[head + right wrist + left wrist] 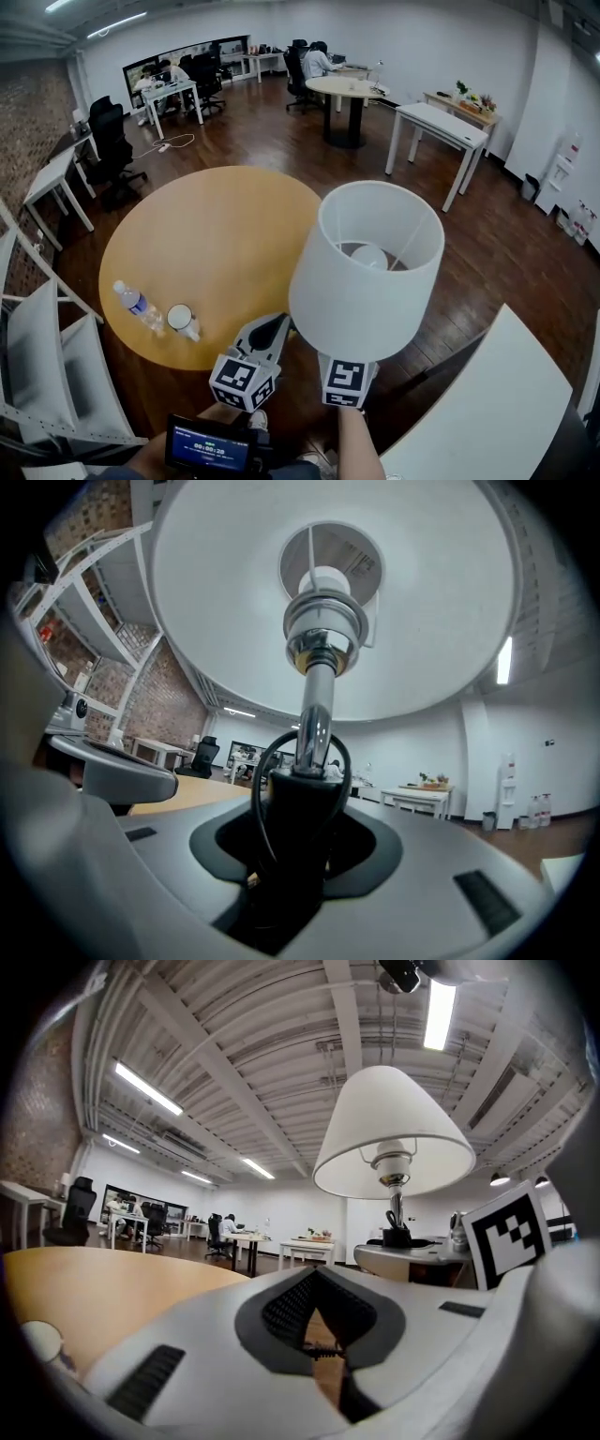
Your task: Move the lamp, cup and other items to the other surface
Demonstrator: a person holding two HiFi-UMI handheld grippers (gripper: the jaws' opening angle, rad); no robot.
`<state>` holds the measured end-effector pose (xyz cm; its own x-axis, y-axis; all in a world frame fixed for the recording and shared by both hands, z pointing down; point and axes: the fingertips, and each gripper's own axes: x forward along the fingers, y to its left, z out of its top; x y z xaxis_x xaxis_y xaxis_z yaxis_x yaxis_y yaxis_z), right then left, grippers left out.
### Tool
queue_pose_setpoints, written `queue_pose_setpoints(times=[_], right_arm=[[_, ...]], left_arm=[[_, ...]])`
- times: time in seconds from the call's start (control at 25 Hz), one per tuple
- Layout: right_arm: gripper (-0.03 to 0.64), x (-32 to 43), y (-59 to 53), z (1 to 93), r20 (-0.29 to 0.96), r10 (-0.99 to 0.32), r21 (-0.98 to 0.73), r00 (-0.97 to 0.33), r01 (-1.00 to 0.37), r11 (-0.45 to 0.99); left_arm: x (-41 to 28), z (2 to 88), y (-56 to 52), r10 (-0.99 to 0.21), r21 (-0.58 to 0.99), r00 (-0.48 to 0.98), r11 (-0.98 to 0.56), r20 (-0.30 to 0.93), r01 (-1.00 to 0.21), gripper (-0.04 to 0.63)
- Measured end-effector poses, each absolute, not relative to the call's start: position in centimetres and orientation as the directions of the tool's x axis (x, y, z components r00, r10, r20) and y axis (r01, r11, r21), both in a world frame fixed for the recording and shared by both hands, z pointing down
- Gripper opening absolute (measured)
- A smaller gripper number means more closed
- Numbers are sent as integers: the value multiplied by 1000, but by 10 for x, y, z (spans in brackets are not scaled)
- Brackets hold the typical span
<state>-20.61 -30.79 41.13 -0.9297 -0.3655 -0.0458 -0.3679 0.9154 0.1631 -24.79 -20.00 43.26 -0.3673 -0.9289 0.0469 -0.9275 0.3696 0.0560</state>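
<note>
The round wooden table (216, 244) bears only a bottle (139, 306) and a cup (181, 319). The lamp (366, 272) is held aloft, just off the table's edge. The right gripper (295, 855) is clamped partway closed on the lamp's black lower stem (298, 808), where a cord loops. That low, rigid point suits it, since the wide shade looks light, top-heavy and easily dented. The left gripper (319, 1335) hangs closed and empty.
</note>
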Motion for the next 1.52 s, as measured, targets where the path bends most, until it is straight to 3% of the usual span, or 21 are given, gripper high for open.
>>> queue_pose_setpoints(times=[0.72, 1.12, 1.52], right_arm=[[156, -378, -192, 471, -48, -95, 121, -994, -100, 988], [155, -440, -163, 510, -24, 26, 108, -999, 23, 994], [160, -456, -161, 540, -21, 60, 106, -998, 58, 993]], left_arm=[[-372, 468, -80, -782, 56, -623, 622, -1, -781, 6], [-395, 486, -62, -739, 52, -674, 672, -21, -739, 6], [-398, 488, -63, -726, 47, -688, 686, -28, -726, 6]])
